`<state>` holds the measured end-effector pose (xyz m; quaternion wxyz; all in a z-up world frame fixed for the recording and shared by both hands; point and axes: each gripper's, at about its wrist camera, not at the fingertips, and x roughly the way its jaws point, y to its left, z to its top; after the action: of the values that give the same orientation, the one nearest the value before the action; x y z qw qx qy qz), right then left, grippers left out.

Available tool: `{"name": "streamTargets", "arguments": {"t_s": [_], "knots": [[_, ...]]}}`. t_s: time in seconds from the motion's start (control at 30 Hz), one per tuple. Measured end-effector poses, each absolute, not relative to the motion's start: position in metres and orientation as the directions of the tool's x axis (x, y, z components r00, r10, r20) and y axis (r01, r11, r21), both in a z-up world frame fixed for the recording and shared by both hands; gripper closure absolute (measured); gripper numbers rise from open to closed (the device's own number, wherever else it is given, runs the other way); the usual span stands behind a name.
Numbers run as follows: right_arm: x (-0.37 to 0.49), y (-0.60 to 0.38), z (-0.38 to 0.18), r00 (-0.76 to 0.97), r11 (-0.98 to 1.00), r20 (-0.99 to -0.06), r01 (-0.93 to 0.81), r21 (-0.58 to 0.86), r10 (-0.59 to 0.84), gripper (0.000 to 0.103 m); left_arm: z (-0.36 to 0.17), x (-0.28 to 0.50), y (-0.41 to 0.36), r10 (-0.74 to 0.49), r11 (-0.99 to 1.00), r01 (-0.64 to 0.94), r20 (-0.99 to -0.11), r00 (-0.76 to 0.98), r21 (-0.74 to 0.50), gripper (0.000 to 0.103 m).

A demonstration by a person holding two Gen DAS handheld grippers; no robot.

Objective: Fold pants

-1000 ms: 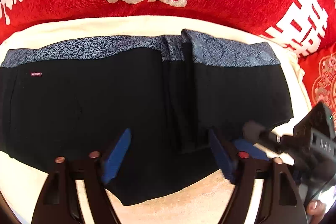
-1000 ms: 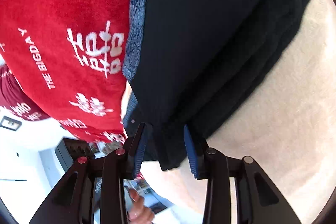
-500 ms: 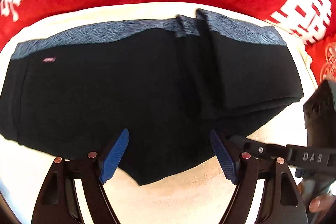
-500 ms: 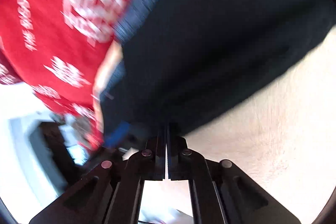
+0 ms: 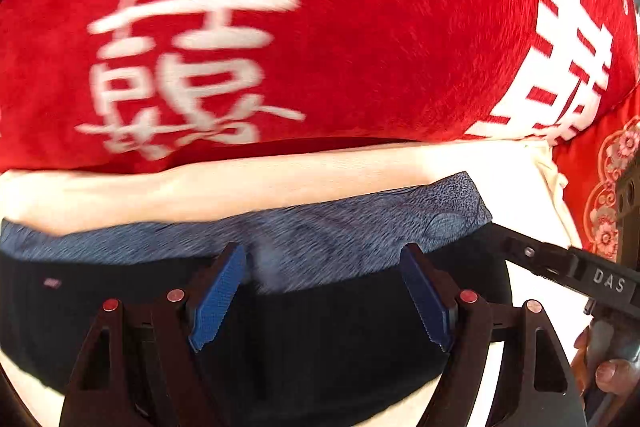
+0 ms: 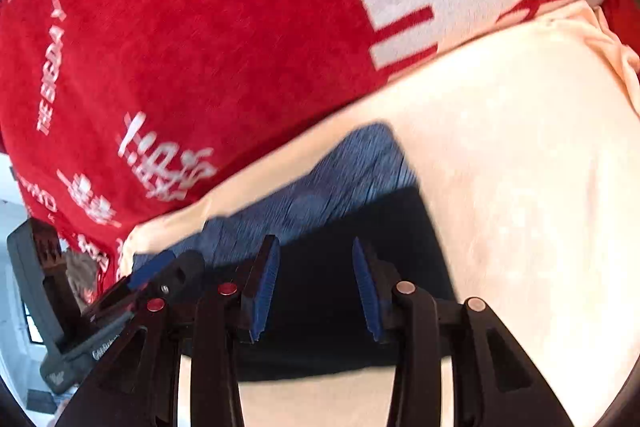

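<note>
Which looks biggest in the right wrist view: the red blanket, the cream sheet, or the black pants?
1. Red blanket
2. Cream sheet, close behind, so that ranking is unsure
3. Black pants, partly hidden by the gripper

Cream sheet [image 5: 280, 179], black pants [image 5: 320, 327] lying on it

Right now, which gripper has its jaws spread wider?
The left gripper: its blue pads stand far apart above the pants; the right gripper, opening, shows a narrower gap.
</note>
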<state>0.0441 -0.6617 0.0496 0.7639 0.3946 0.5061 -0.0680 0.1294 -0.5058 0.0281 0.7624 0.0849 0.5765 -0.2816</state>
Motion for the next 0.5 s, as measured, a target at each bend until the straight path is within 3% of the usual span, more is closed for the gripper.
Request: {"name": "streamTargets", "arguments": {"t_s": [0.13,0.27,0.5], "knots": [[0.044,-0.654,0.017,0.412,0.677,-0.844,0.514,0.527,0.344,0.063,-0.014,0.12,-0.502,-0.187,0.85,0.518,-0.974,0.127,-0.096,0.022],[0.031,-0.637,0.02,0.407,0.723,-0.851,0.47,0.507,0.332,0.063,-0.014,0.093,-0.493,-0.169,0.805,0.592,-0.97,0.173,-0.035,0.021],[0.03,-0.604,0.03,0.334,0.825,-0.892,0.374,0.423,0.306,0.063,0.004,0.091,-0.445,-0.162,0.898,0.428,-0.98,0.112,-0.1,0.021]]}}
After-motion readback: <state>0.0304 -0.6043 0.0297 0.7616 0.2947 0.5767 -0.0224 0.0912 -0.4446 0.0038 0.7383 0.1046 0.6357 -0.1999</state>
